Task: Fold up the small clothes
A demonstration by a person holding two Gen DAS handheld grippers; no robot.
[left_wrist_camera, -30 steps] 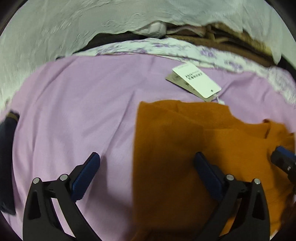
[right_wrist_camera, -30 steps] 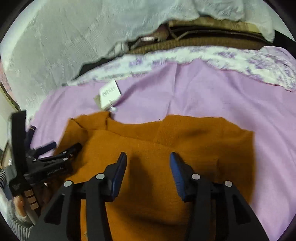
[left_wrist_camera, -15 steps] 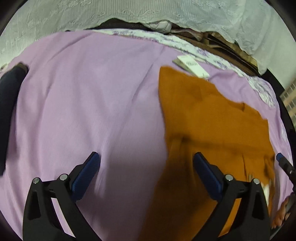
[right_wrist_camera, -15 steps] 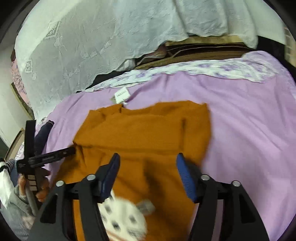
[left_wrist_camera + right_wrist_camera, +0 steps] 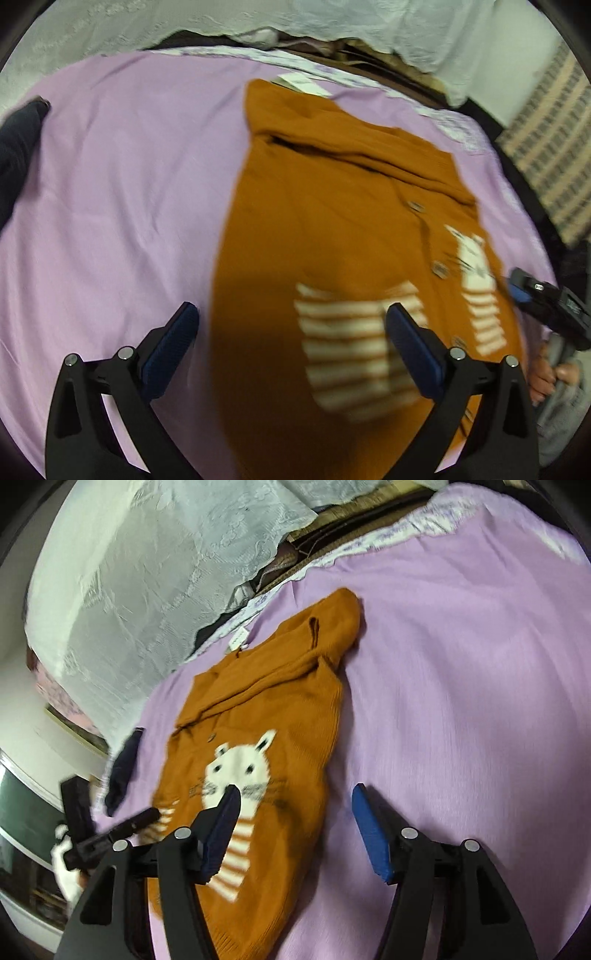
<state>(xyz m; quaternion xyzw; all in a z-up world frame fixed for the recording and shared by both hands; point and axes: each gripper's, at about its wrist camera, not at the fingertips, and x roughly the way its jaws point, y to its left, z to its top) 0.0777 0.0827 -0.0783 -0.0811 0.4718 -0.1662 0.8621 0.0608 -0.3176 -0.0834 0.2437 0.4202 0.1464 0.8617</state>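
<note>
Sweater (image 5: pixel 280 716), rust-orange with a white cat face and striped patches, lies spread on the lilac sheet (image 5: pixel 461 672), hood at the far end beside a paper tag (image 5: pixel 238 639). Left of it a dark garment (image 5: pixel 123 771) rests near the sheet's edge. The left gripper (image 5: pixel 291 332) hangs above the sweater's left edge, fingers spread and empty. The right gripper (image 5: pixel 295 823) hangs above its right edge; its jaws have just been closing slightly yet stand apart, nothing between them.
</note>
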